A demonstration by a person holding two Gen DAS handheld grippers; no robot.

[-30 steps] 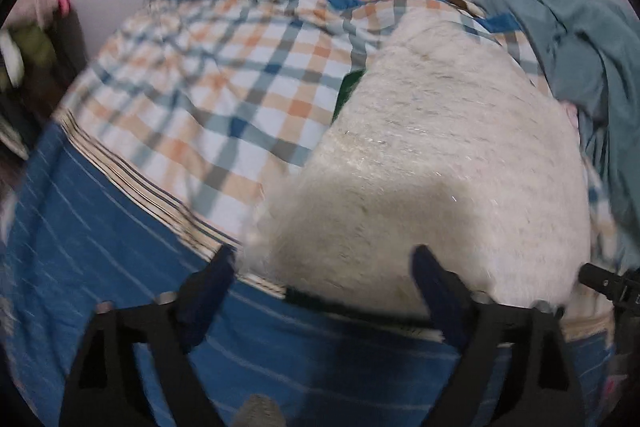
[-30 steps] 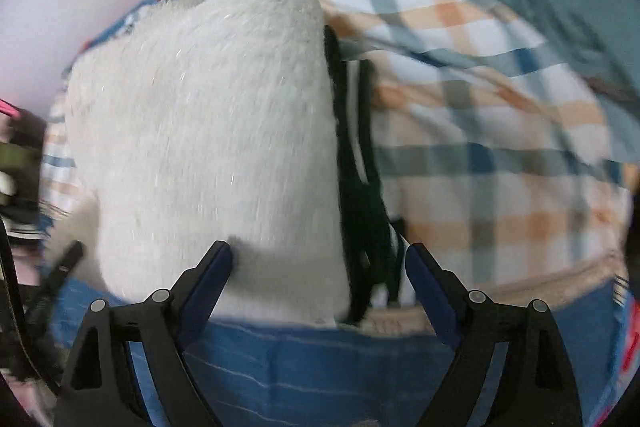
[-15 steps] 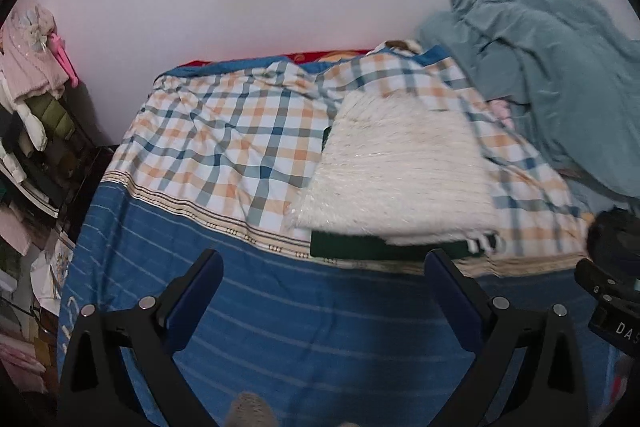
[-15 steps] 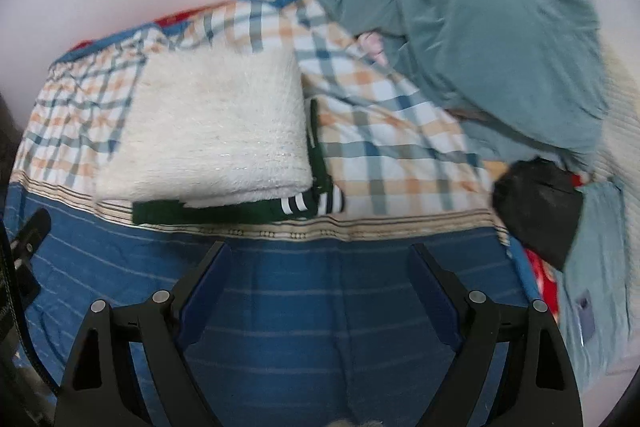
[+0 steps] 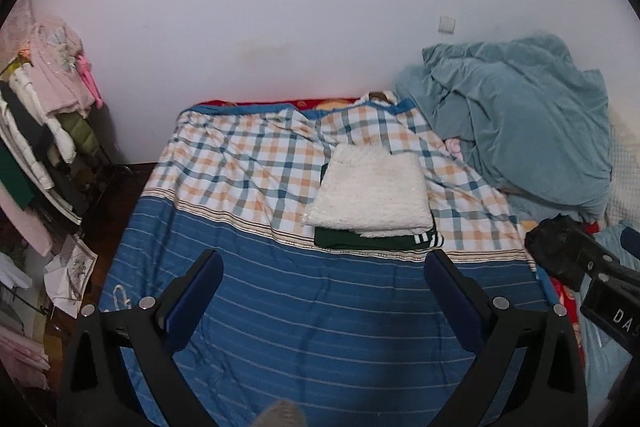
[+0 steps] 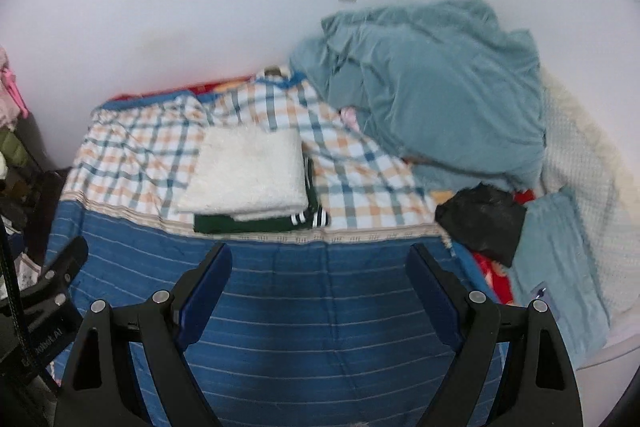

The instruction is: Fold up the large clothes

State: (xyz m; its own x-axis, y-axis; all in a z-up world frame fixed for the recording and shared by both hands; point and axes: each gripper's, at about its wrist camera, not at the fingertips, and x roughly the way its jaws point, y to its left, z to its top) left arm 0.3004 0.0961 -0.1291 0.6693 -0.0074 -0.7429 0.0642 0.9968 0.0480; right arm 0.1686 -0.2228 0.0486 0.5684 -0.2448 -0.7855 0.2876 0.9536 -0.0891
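Hung along the left margin of the left wrist view: a clothes rack (image 5: pixel 48 155) crowded with pink, white and green garments, well apart from the bed (image 5: pixel 320 327), with papers on the dark floor below it. Spread wide over the blue striped front edge of the bed, gripping nothing: the left gripper (image 5: pixel 324 267), blue pads (image 5: pixel 200 291) bare. Covered across its far half by a checked sheet (image 5: pixel 248 163) of orange, blue and white, bordered by a tan band where the blue stripes began. Lay on that checked part, right of the middle and close to the tan band: the folded white fuzzy garment (image 5: pixel 372 195), squared up flat. Rested directly on a folded dark green garment (image 5: pixel 360 239), whose white-striped cuff stuck out at the near right corner of the stack. Seen from the right wrist camera: the same white fuzzy garment (image 6: pixel 248 171) on the dark green garment (image 6: pixel 256 223), left of centre. Held wide apart above the blue stripes and pinching nothing: the right gripper (image 6: pixel 318 267). Heaped toward the far right corner of the bed against the wall: a rumpled teal blanket (image 6: pixel 432 83). Sat near the right edge, just below the blanket: a black bundle (image 6: pixel 480 219), beside a pale blue cloth (image 6: pixel 560 259).
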